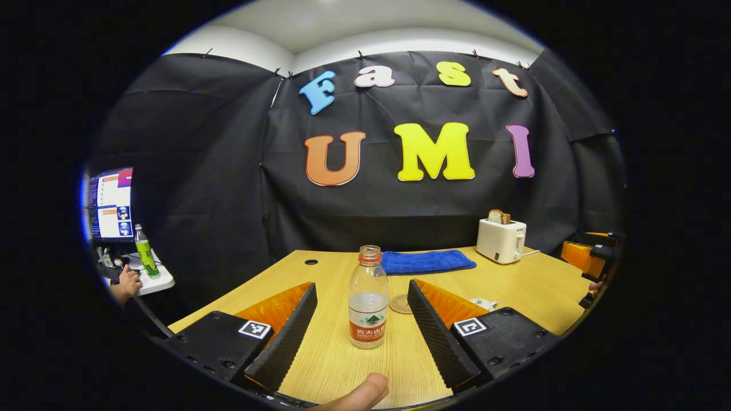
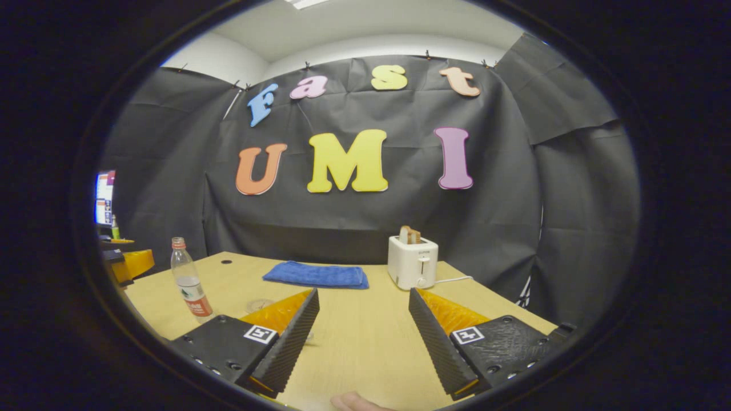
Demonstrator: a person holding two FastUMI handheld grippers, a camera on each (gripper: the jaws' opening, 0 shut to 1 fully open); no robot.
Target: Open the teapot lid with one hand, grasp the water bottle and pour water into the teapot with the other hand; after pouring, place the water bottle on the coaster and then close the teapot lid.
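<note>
A clear water bottle (image 1: 368, 302) with a red label stands upright on the wooden table (image 1: 531, 285), about half full and with no cap on its neck. My left gripper (image 1: 362, 291) is open, a finger on each side of the bottle and neither touching it. A round brown coaster (image 1: 401, 303) lies just behind the bottle on the right. A small white object (image 1: 483, 303) peeks out past the right finger; I cannot tell what it is. My right gripper (image 2: 363, 295) is open over bare table, the bottle (image 2: 191, 285) far off to its left.
A folded blue towel (image 1: 427, 261) lies at the back of the table, with a white toaster (image 1: 501, 240) holding bread to its right. The towel (image 2: 317, 275) and toaster (image 2: 412, 261) stand ahead of the right gripper. A person's hand (image 1: 127, 283), a monitor and a green bottle (image 1: 146, 254) are off the table's left.
</note>
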